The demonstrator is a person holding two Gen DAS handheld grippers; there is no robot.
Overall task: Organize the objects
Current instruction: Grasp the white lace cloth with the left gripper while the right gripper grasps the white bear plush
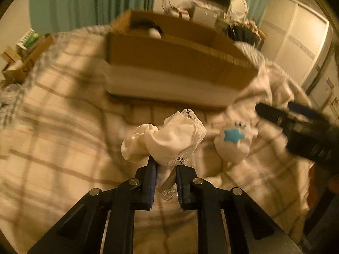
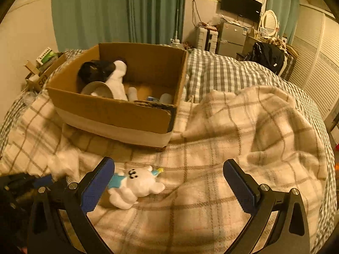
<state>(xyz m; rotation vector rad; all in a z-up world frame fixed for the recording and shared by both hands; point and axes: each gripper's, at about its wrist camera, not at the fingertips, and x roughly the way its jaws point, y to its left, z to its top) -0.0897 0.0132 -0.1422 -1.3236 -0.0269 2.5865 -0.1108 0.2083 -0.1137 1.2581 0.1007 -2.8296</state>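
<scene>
Left gripper (image 1: 165,169): squeezing shut on a bunched white cloth with a lace edge (image 1: 169,141), lifting it off the bed so it can go to the box.

Right gripper (image 2: 168,182): fingers wide apart, holding nothing, hanging over the bed near the toy, maybe getting ready to grab it.

Small white plush toy with a blue star (image 2: 137,187): lying on the soft cream checked blanket (image 2: 233,148), waiting.

Big brown cardboard box (image 2: 118,105): sitting open on the blanket just behind, already holding a few things, looking like the place for tidying.
</scene>
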